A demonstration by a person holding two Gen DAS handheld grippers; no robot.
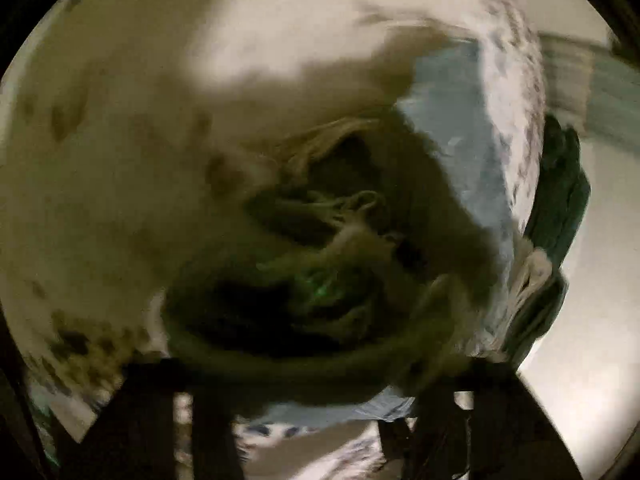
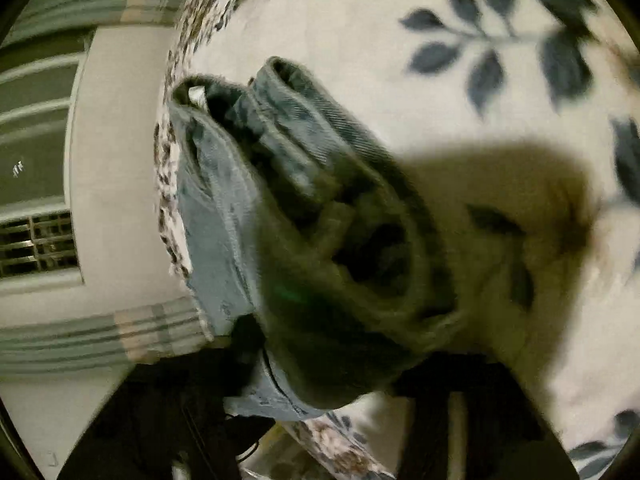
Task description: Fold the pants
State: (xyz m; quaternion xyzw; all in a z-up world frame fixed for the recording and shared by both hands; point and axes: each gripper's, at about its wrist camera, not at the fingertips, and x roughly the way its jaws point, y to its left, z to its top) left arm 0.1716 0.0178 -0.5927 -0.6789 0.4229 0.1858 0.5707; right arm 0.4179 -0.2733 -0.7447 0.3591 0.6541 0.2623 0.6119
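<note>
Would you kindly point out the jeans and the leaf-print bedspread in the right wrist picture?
jeans (image 2: 304, 152): right wrist view, on the rolled denim leg.
leaf-print bedspread (image 2: 360, 40): right wrist view, on a bare white patch beside the leaves.

Bunched light-blue denim pants on a leaf-print cover, right wrist view.

The bunched light-blue denim pants lie on a white fabric cover printed with dark blue leaves, near the cover's left edge. Two rolled leg ends point to the upper left; the lower part of the bundle sits in shadow. The right gripper shows as two dark fingers at the bottom, with the denim's lower edge between them; grip contact is not discernible. Left of the pants, beyond the cover's edge, is a green-and-beige striped cloth.
</note>
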